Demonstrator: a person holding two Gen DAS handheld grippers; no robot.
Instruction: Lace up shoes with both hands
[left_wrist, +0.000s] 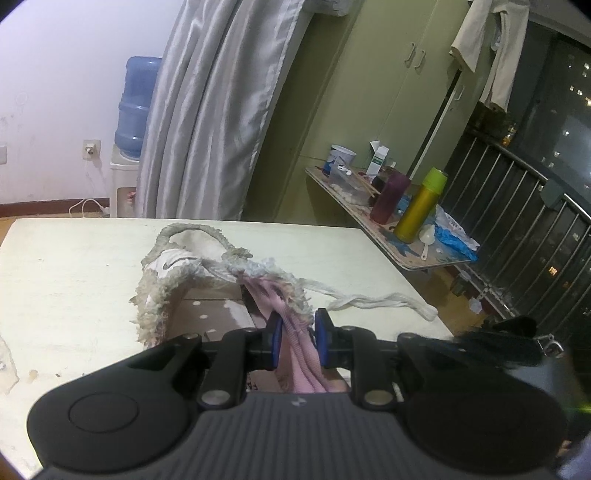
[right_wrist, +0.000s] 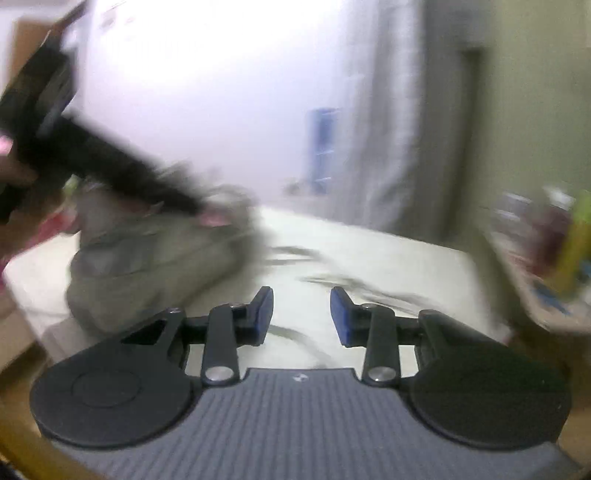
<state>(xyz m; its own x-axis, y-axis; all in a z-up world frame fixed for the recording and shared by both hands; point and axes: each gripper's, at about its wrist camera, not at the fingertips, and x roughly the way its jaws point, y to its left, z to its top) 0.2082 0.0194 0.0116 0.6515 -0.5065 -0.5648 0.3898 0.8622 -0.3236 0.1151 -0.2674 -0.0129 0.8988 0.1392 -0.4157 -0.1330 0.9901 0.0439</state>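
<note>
In the left wrist view, the left gripper (left_wrist: 298, 334) is seen low in the middle of the frame, its blue pads (left_wrist: 276, 332) closed on a bundle of pink ribbed fabric (left_wrist: 301, 354) that runs up between them toward the shoe (left_wrist: 173, 273). The shoe, frayed and fuzzy at its edges with a white side panel, lies on the pale table (left_wrist: 74, 280) in the centre left of the frame. A white lace (left_wrist: 373, 301) trails from the shoe to the right across the tabletop, its end lying loose near the table's right edge. A blue water bottle (left_wrist: 138, 105) is seen at upper left, and a yellow flask (left_wrist: 421, 205) on a side shelf at right.

The right wrist view is heavily blurred. The right gripper (right_wrist: 302, 314) is shown at lower centre with its pads (right_wrist: 264, 308) well apart and nothing between them, over the pale table (right_wrist: 406, 258). The shoe (right_wrist: 147, 254) is made out as a greyish shape at centre left, with the left gripper's dark body above it at upper left.
</note>
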